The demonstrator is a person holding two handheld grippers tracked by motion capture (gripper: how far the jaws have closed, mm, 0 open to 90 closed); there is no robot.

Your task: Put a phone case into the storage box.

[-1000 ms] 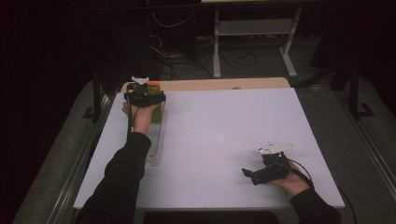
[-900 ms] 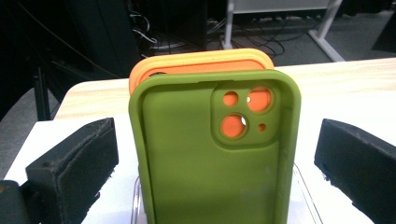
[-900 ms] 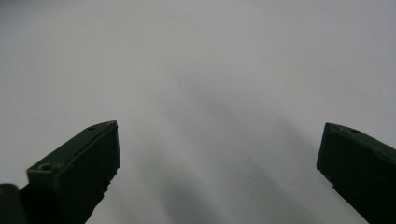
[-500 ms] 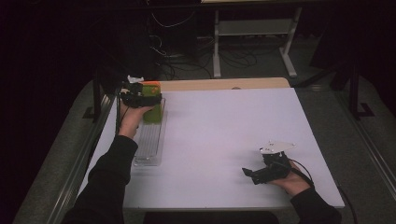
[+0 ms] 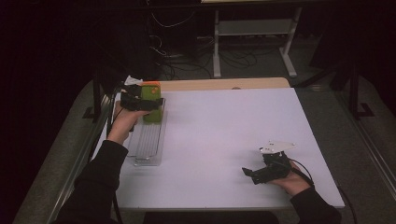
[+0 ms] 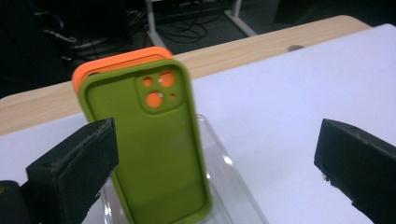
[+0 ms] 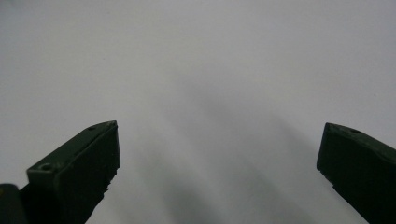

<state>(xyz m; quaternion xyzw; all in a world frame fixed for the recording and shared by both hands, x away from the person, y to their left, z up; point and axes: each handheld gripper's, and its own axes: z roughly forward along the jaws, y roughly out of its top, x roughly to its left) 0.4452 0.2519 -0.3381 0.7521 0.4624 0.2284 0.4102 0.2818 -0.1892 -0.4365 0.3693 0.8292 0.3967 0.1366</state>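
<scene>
my left gripper (image 6: 215,163) gaped wide, empty | soft, light green silicone phone case (image 6: 149,144) stood upright in clear plastic rack (image 5: 148,140) | judged: pinch its long edges | right gripper (image 5: 254,173) open, empty

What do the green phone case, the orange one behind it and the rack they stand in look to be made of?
The green phone case looks like soft silicone or rubbery plastic: matte, with rounded edges and moulded camera holes. The orange phone case behind it has the same matte look, likely the same material. The rack seems to be clear hard plastic, perhaps acrylic: see-through, with glossy highlights on its ribs.
</scene>
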